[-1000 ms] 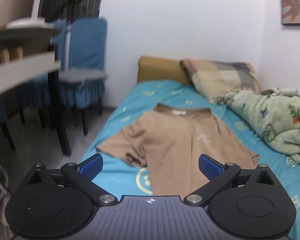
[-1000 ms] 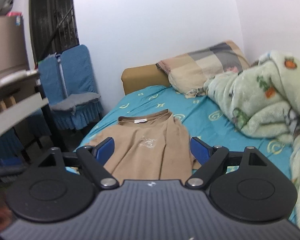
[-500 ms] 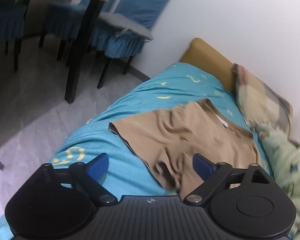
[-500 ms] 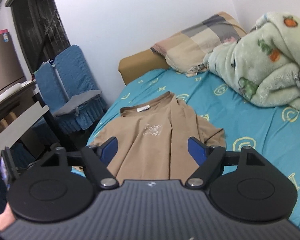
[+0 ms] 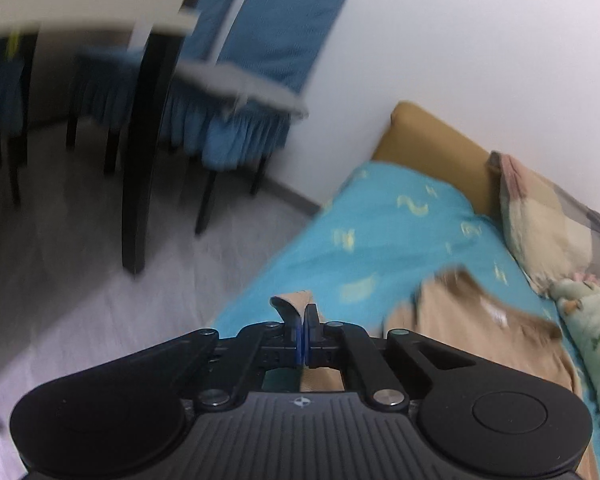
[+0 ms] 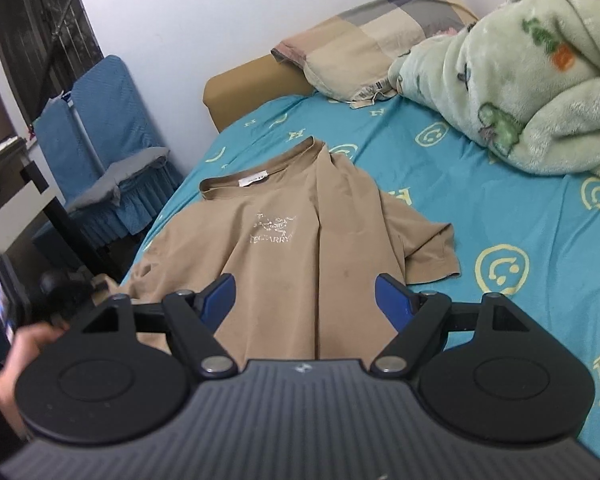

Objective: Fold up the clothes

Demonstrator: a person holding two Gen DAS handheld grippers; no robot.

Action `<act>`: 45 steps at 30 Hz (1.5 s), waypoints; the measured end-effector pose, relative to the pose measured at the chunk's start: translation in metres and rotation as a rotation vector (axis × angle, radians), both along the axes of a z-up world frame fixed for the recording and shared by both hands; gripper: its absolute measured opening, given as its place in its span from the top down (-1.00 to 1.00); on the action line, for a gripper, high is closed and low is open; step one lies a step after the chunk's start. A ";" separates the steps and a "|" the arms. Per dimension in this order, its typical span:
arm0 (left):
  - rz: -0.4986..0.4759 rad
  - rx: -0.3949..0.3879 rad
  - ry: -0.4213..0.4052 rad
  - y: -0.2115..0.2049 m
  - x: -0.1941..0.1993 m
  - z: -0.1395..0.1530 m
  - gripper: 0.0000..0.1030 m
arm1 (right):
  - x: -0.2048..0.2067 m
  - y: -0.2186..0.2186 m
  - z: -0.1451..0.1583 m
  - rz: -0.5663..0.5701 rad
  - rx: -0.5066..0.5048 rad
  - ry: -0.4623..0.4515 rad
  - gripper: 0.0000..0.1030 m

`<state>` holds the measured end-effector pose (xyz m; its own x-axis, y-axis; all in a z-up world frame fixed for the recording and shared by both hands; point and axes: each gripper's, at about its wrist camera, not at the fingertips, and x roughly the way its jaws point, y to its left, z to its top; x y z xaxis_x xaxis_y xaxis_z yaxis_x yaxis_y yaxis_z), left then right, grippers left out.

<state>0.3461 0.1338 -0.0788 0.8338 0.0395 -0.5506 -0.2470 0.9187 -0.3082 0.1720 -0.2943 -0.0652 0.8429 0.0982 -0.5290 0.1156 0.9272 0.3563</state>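
Note:
A tan T-shirt (image 6: 300, 248) with a pale chest logo lies front up on the blue bed sheet (image 6: 520, 208), collar toward the headboard. In the left wrist view the shirt (image 5: 480, 340) is blurred at the right. My left gripper (image 5: 303, 320) is shut at the bed's left edge, with a tan sleeve edge (image 5: 296, 300) pinched between its pads and poking out above them. My right gripper (image 6: 305, 300) hangs open above the shirt's lower body, nothing between its fingers. The shirt's right sleeve (image 6: 432, 252) lies spread flat.
A green fleece blanket (image 6: 520, 80) is heaped at the bed's right, a checked pillow (image 6: 360, 48) by the brown headboard (image 6: 252, 84). Blue-covered chairs (image 5: 260, 60) and a dark table leg (image 5: 140, 160) stand on the floor left. A person's hand (image 6: 32, 344) shows bottom left.
My left gripper swung left and down to the shirt's left sleeve at the bed edge and shut on it. My right gripper sank closer over the shirt and stayed open.

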 end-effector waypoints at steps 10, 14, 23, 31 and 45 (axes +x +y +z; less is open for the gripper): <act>0.111 0.246 0.035 0.023 0.130 0.060 0.93 | 0.033 -0.003 -0.016 -0.045 -0.038 0.033 -0.52; 0.096 0.138 0.096 0.017 0.124 0.034 0.29 | 0.040 -0.002 -0.021 -0.042 -0.079 0.029 -0.52; -0.129 -0.094 0.240 -0.018 -0.081 0.028 0.02 | 0.035 -0.001 -0.017 -0.025 -0.078 -0.006 -0.52; -0.147 -0.424 0.477 -0.025 -0.276 -0.007 -0.02 | 0.003 -0.009 0.001 -0.034 -0.064 -0.054 -0.52; -0.323 -0.336 0.578 -0.057 -0.323 -0.012 0.92 | -0.060 -0.015 0.025 -0.066 -0.090 -0.039 -0.52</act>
<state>0.0233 0.0764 -0.0908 0.3489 -0.4066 -0.8444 -0.1888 0.8520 -0.4883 0.1116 -0.3095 -0.0404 0.8660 -0.0040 -0.5001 0.1648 0.9464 0.2777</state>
